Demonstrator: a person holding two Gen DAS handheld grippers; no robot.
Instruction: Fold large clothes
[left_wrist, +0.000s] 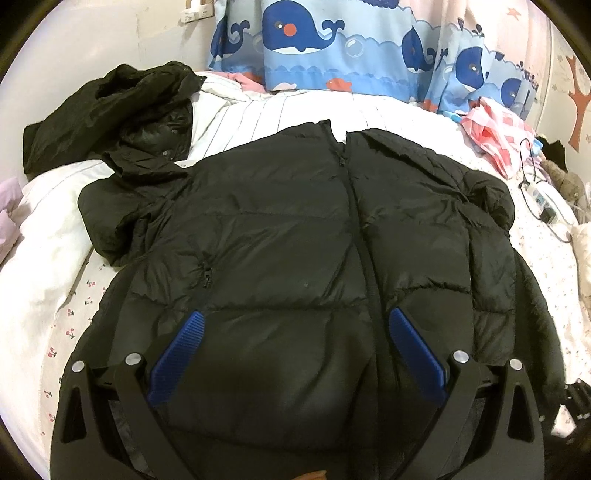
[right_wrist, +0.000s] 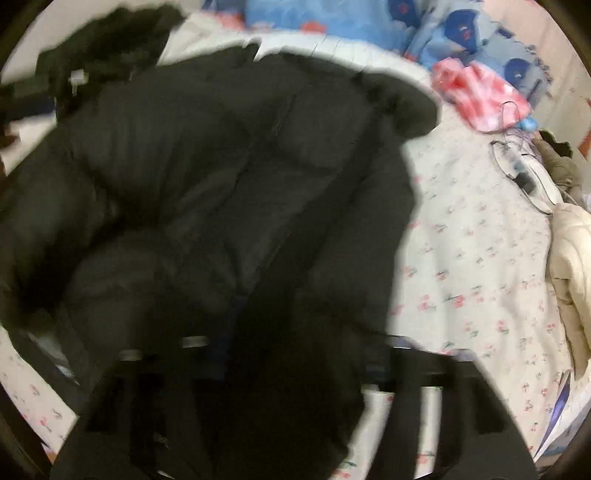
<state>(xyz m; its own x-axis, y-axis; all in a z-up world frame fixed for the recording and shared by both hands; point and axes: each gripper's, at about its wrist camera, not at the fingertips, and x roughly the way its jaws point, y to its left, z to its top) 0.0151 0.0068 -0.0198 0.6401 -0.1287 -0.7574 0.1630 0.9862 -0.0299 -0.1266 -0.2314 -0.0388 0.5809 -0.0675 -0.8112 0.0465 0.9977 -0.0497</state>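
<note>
From the left wrist camera, a black puffer jacket (left_wrist: 295, 240) lies spread front-up on a bed (left_wrist: 66, 280) covered with a sheet printed with small cherries, its zipper (left_wrist: 354, 206) running from the collar at the far side down toward the camera. The left gripper (left_wrist: 295, 325) sits low over the jacket's hem end, its two blue-padded fingers (left_wrist: 181, 354) spread wide apart with puffy fabric lying between them; they clamp nothing, though whether the pads touch the cloth cannot be told. One sleeve (left_wrist: 110, 214) sticks out to the left across a white quilt (left_wrist: 44, 229), and a second dark jacket (left_wrist: 110, 110) lies crumpled beyond it near the wall. A blue whale-print curtain (left_wrist: 332, 40) hangs behind the bed, with a pink checked cloth (left_wrist: 495, 136) and a tangle of cables (left_wrist: 535, 184) to the right. The right wrist view is heavily blurred: the jacket (right_wrist: 207, 184) fills the left and middle of the frame, and a fold of it drapes over the right gripper (right_wrist: 280, 369), hiding the fingers, so how wide they stand and what they hold cannot be told. The cherry-print bed (right_wrist: 480, 258) is bare on the right, with a cream garment (right_wrist: 572, 266) at its edge, the pink cloth (right_wrist: 476, 96) and the cables (right_wrist: 517, 166) farther back.
</note>
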